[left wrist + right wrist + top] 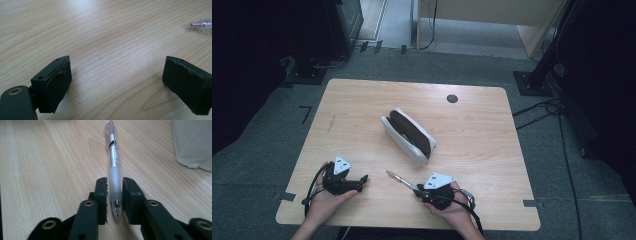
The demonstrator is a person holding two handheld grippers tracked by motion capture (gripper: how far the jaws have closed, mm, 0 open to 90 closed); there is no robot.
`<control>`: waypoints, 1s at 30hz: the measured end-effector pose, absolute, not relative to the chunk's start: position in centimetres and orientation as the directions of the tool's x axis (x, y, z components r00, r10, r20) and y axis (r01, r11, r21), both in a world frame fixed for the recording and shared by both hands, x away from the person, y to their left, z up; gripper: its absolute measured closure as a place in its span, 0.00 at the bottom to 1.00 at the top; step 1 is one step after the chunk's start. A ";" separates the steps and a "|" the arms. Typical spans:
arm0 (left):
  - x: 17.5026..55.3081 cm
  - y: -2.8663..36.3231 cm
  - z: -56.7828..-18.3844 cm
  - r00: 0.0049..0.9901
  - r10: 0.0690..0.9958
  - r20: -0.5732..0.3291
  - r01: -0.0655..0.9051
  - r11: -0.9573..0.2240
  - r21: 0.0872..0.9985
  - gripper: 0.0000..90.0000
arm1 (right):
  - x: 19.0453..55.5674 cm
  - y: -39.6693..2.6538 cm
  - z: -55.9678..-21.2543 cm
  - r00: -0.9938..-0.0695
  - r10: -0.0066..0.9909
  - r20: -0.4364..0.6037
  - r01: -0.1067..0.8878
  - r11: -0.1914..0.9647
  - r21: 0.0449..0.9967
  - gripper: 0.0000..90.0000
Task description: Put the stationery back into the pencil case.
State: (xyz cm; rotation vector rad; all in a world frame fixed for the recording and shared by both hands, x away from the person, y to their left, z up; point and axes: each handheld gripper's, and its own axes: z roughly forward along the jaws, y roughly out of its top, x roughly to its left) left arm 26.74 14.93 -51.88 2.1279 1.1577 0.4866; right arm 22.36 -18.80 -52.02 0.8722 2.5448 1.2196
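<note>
The right gripper (114, 195) has a clear-barrelled pen (113, 167) between its two black pads, pinched at the frosted grip section near the writing tip. In the right gripper view the pads sit close against the barrel on both sides, though a thin sliver of light beside one pad makes it hard to say how firmly they press. The pen points away from the hand, its pinkish cap end toward the middle of the wooden table (362, 100). From the high view the pen (398, 179) runs up and left from the right gripper (422, 191), lying low over the wood; whether its far end rests on the surface cannot be told.

The left gripper (116, 82) has its pads spread wide with bare wood between them and nothing held. It lies near the front left of the table (100, 30), and the pen's cap end (200, 25) shows at the far right of its view, well apart from it.

A white pencil case (408, 136) lies open near the table's centre, dark lining showing, well apart from both grippers.

Judged from this, the pen is taken in hand and the case stands ready. Carrying the pen over and putting it inside, then perhaps closing the case, appears to be what is left.
</note>
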 end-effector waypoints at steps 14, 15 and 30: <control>26.6 15.1 -51.9 0.526 0.851 0.009 0.604 -0.381 0.700 0.10 | 21.6 -17.6 -52.1 -0.792 0.611 0.006 0.394 0.504 0.769 0.90; 26.6 15.1 -51.9 0.526 0.851 0.009 0.604 -0.381 0.700 0.10 | 21.6 -17.6 -52.1 -0.792 0.611 0.006 0.395 0.504 0.768 0.90; 26.6 15.1 -51.9 0.526 0.851 0.008 0.604 -0.380 0.701 0.10 | 21.0 -19.1 -49.9 -0.768 0.640 0.016 0.395 0.454 0.798 0.91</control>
